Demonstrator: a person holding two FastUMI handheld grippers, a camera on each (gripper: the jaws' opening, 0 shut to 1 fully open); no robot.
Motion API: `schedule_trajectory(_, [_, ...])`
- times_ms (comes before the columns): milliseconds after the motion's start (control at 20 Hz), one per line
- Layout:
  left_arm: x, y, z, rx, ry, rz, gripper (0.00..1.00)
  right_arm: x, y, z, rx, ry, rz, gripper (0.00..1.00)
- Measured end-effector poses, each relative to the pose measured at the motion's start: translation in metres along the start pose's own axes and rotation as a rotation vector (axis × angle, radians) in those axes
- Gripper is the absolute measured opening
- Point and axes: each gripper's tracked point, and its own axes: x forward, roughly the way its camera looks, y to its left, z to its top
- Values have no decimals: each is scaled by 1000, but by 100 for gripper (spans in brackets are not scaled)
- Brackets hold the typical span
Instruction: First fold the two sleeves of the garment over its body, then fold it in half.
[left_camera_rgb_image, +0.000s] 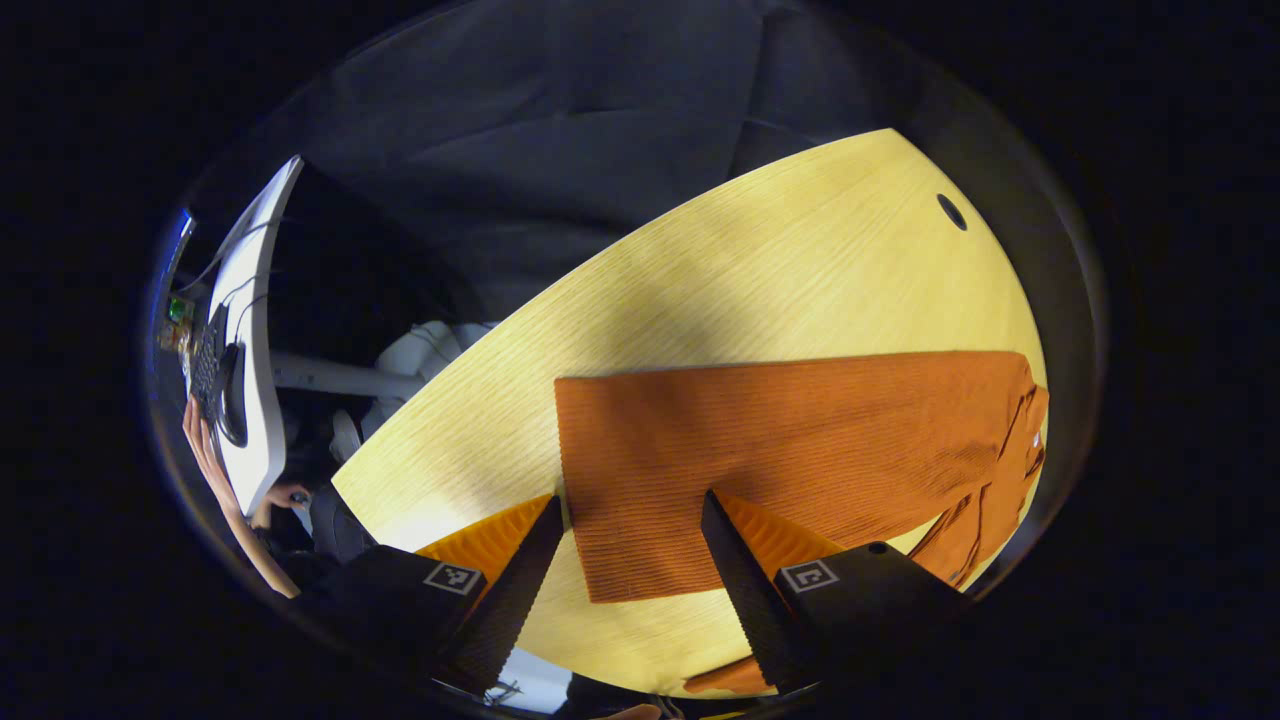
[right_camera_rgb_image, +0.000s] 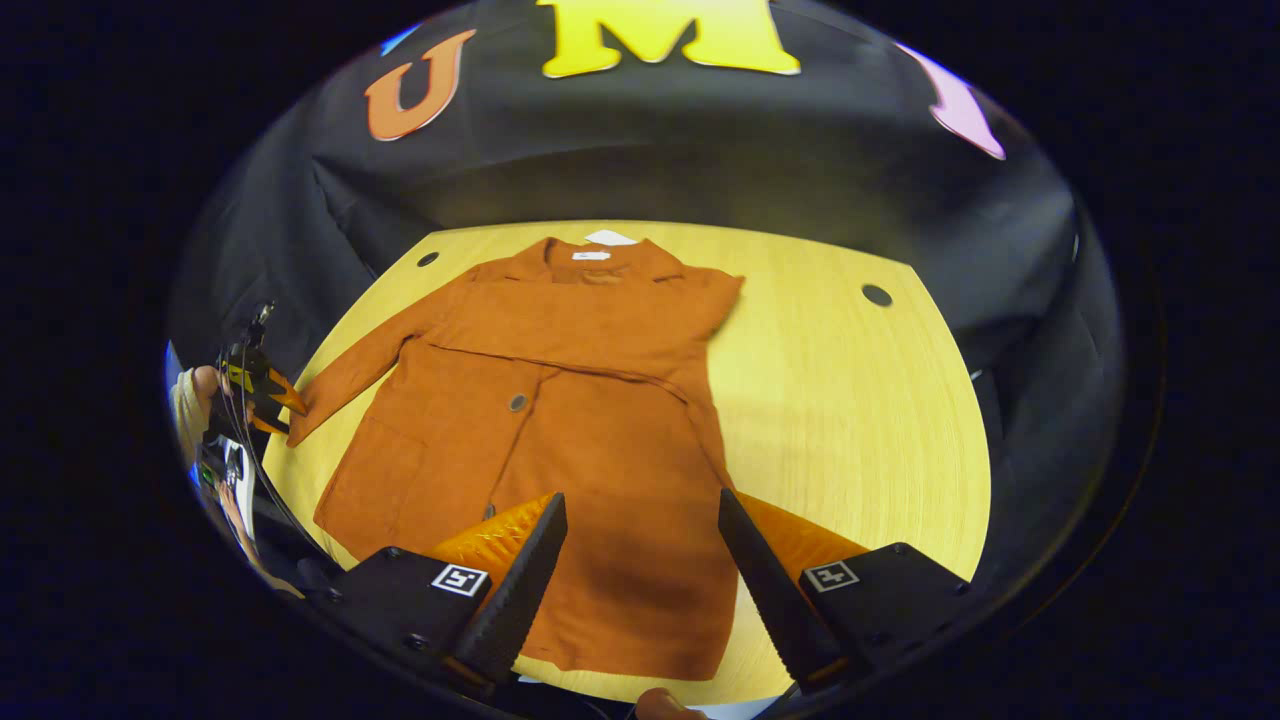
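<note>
Surface: pale wooden table (right_camera_rgb_image: 850, 420) with dark round holes near its far corners, booth's black cloth wall behind it.
Garment: rust-orange coat (right_camera_rgb_image: 560, 400) lying flat on the table, collar at the far edge, hem at the near edge in the right gripper view.
Sleeves: one sleeve (right_camera_rgb_image: 600, 340) already lies folded across the chest; the other sleeve (right_camera_rgb_image: 350, 375) stretches out sideways toward the table's edge.
Left gripper (left_camera_rgb_image: 630, 560): fingers spread apart, hovering over the coat's hem area, gripping nothing; in the right gripper view it sits just beside the outstretched cuff, held by a hand.
Right gripper (right_camera_rgb_image: 640, 570): fingers spread wide above the lower part of the coat, gripping nothing.
Background: white desk (left_camera_rgb_image: 250, 330) with a keyboard and a person's hand (left_camera_rgb_image: 200, 440) at it, off to the side.
</note>
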Motion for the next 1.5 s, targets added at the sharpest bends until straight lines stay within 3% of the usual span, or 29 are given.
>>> schedule_trajectory(50, [0, 1, 1, 4, 28, 0, 93, -1, -8, -9, 37, 4, 0, 98])
schedule_trajectory(200, [-1, 1, 1, -15, 111, -7, 87, -4, -29, -29, 107, 9, -9, 98])
schedule_trajectory(250, [-2, 0, 5, -47, 116, -22, 75, -4, -35, -36, 117, 16, -12, 98])
schedule_trajectory(400, [-5, -7, 7, -105, 128, -64, 22, -5, -49, -46, 146, 23, -16, 98])
schedule_trajectory(500, [-5, -5, 4, -105, 137, -38, 8, 0, -56, -51, 156, 31, -19, 98])
schedule_trajectory(700, [-23, -28, 16, -48, 65, -31, 4, 7, -64, -50, 151, 31, -8, 98])
schedule_trajectory(900, [-60, -83, 28, 158, -50, -107, 4, 11, -71, -47, 139, 25, 23, 98])
schedule_trajectory(1100, [-109, -173, 25, 318, -170, -216, 0, 19, -78, -40, 135, 12, 54, 98])
schedule_trajectory(1200, [-132, -229, 22, 371, -240, -295, 3, 24, -80, -37, 119, 13, 78, 94])
schedule_trajectory(1350, [-154, -315, 6, 477, -278, -387, 3, 28, -92, -27, 64, 2, 78, 98])
schedule_trajectory(1400, [-154, -337, -15, 532, -288, -408, 7, 28, -95, -23, 58, -2, 80, 99])
schedule_trajectory(1450, [-153, -351, -15, 577, -288, -418, 3, 28, -99, -20, 59, -8, 81, 94])
schedule_trajectory(1500, [-156, -374, -29, 609, -282, -429, 3, 27, -102, -19, 62, -11, 85, 98])
